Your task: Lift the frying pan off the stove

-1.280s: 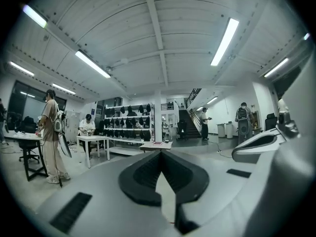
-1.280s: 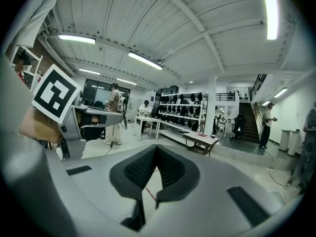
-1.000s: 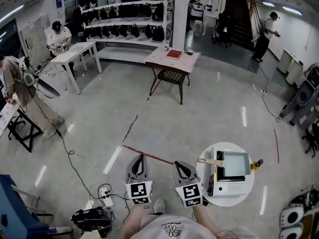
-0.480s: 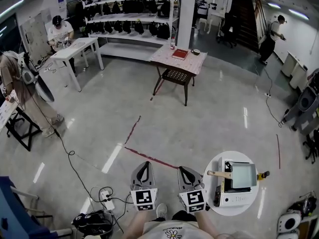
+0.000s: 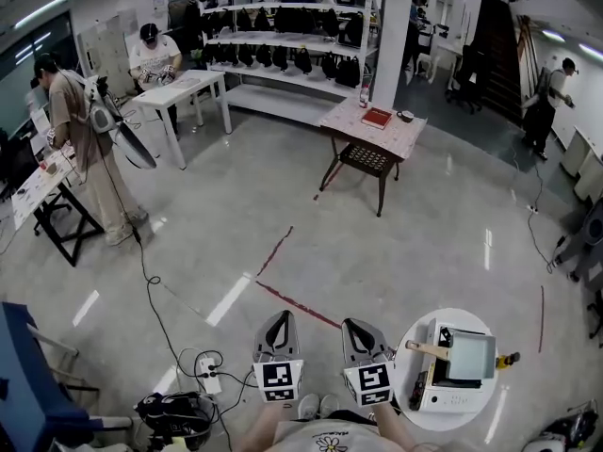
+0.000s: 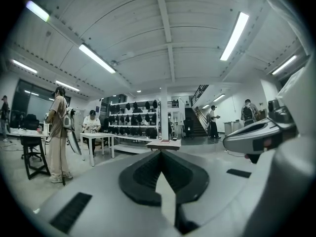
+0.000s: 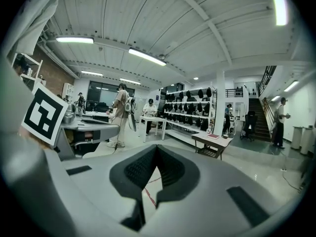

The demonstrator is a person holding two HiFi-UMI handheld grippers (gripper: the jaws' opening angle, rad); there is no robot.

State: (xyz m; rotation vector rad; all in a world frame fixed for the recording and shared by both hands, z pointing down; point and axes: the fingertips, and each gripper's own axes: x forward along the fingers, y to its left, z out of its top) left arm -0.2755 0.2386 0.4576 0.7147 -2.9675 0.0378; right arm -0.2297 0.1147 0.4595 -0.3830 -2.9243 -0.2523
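Left gripper (image 5: 278,320) and right gripper (image 5: 359,328) are side by side, jaws pressed together, empty. The square frying pan (image 5: 471,356) sits on a white stove (image 5: 450,397) on a round table (image 5: 412,332) just right of the right gripper. Open floor lies ahead.

1. Low in the head view, side by side and apart: left gripper (image 5: 278,315), right gripper (image 5: 357,324).
2. Just right of right gripper: round table (image 5: 399,373).
3. On round table: stove (image 5: 450,398); on stove: pan (image 5: 471,358), handle (image 5: 429,349) toward grippers.
4. On floor ahead of grippers: tape line (image 5: 297,301).
5. Farther ahead: small table (image 5: 400,137), book (image 5: 376,118) on it; shelves (image 5: 283,26) behind.
6. Far left: white table (image 5: 188,88), seated person (image 5: 155,55) behind it, standing person (image 5: 80,121) to its left.
7. On floor left of left gripper: power strip (image 5: 209,375); bag (image 5: 174,412) lower left of it.
8. Far right: stairs (image 5: 495,36).
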